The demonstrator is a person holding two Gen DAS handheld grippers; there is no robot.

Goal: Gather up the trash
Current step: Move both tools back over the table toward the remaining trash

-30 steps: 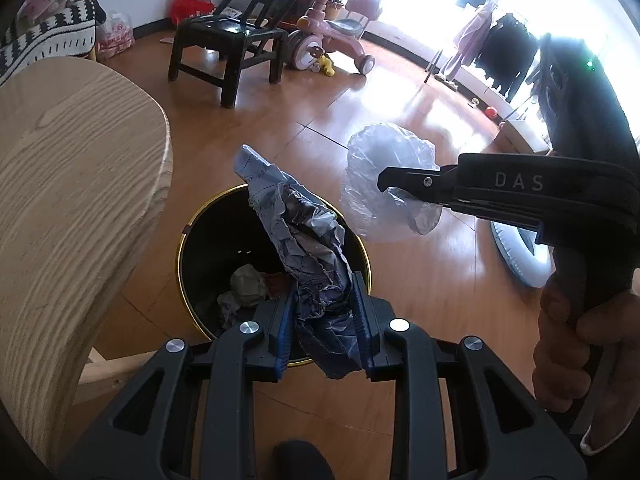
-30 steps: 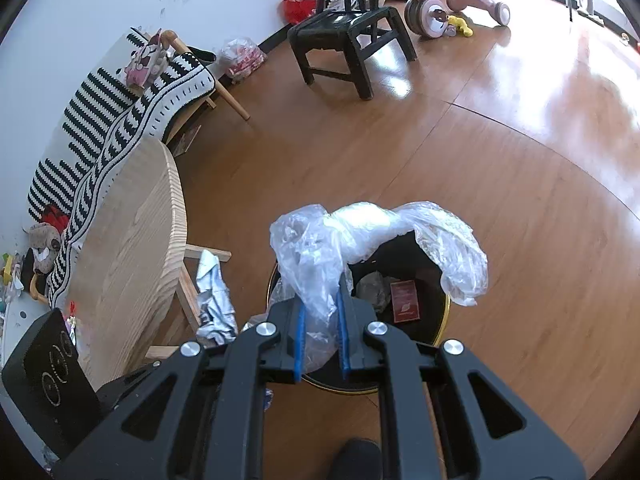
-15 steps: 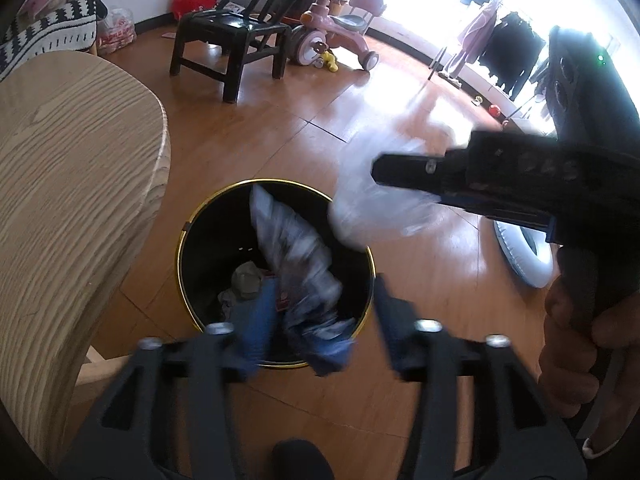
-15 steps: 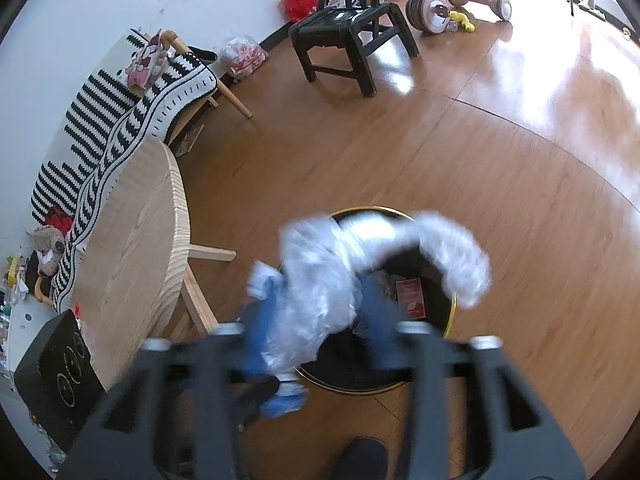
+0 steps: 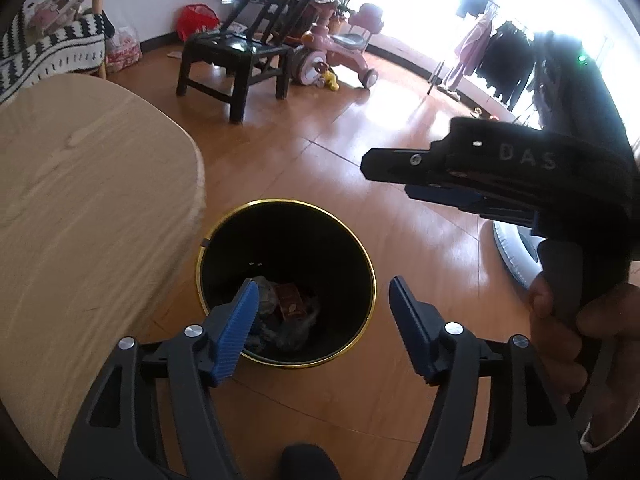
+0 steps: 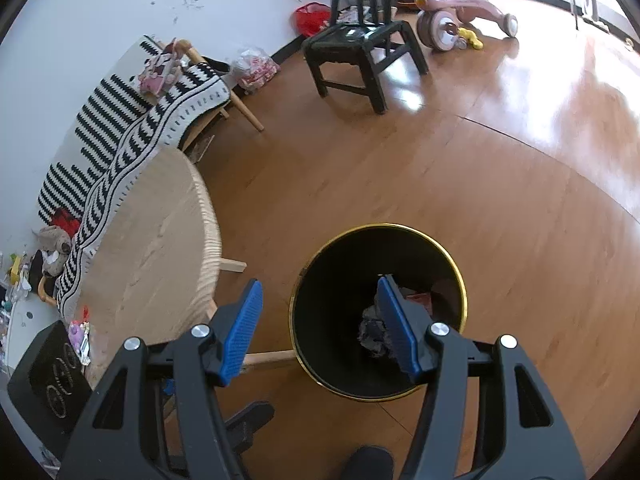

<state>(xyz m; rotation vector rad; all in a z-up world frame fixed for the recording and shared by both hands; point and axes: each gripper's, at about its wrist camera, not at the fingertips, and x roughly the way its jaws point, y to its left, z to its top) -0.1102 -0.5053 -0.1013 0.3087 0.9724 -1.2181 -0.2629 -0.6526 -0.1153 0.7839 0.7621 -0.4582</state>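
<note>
Left gripper (image 5: pixel 322 314) jaws opening, nothing between; right gripper (image 6: pixel 320 326) jaws apart, empty. Bin (image 5: pixel 362 248) directly below both; crumpled trash (image 5: pixel 288 312) inside.

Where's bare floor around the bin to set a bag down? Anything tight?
Bare wooden floor lies beyond and right of the black bin, up to the black chair. Tight on the left: the round wooden table and its leg nearly meet the bin.
</note>
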